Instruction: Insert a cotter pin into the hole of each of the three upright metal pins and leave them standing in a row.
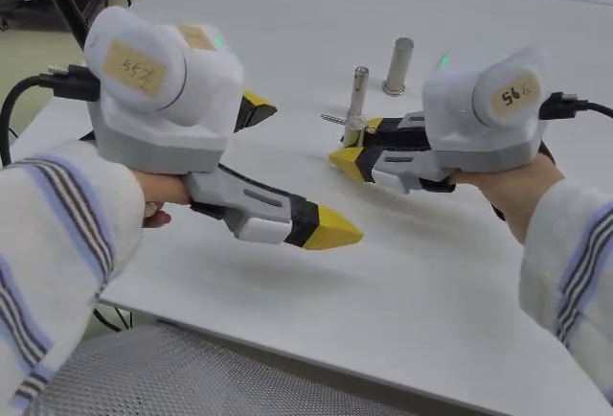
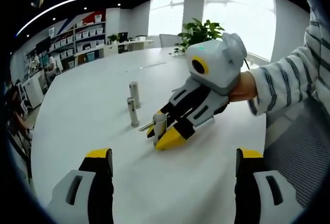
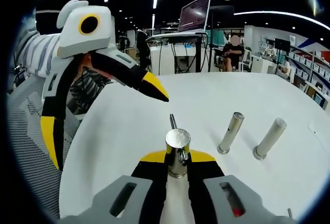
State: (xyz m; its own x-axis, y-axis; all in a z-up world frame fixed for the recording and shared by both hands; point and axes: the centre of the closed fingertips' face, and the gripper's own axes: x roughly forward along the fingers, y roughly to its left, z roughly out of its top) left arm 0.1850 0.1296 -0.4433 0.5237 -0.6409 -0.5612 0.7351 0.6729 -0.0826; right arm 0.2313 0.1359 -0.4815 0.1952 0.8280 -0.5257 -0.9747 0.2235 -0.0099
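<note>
Obs: right gripper (image 3: 178, 158) pinches the near metal pin (image 3: 178, 140), cotter pin (image 3: 172, 121) poking through its hole toward 12 o'clock, left gripper (image 2: 172, 162) spread and empty; advise holding the shaft plumb, seating the cotter fully, then standing it in line with the two pins (image 3: 230, 131) at 3 o'clock in the right gripper view.

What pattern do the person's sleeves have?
The sleeve is white with dark and blue stripes, best seen in the head view.

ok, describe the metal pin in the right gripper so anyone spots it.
On the white workbench stand three upright silver metal pins. It is the nearest pin, clamped in the right gripper's yellow-tipped jaws. Unlike its free neighbours, a thin cotter pin pokes out near its top.
</note>
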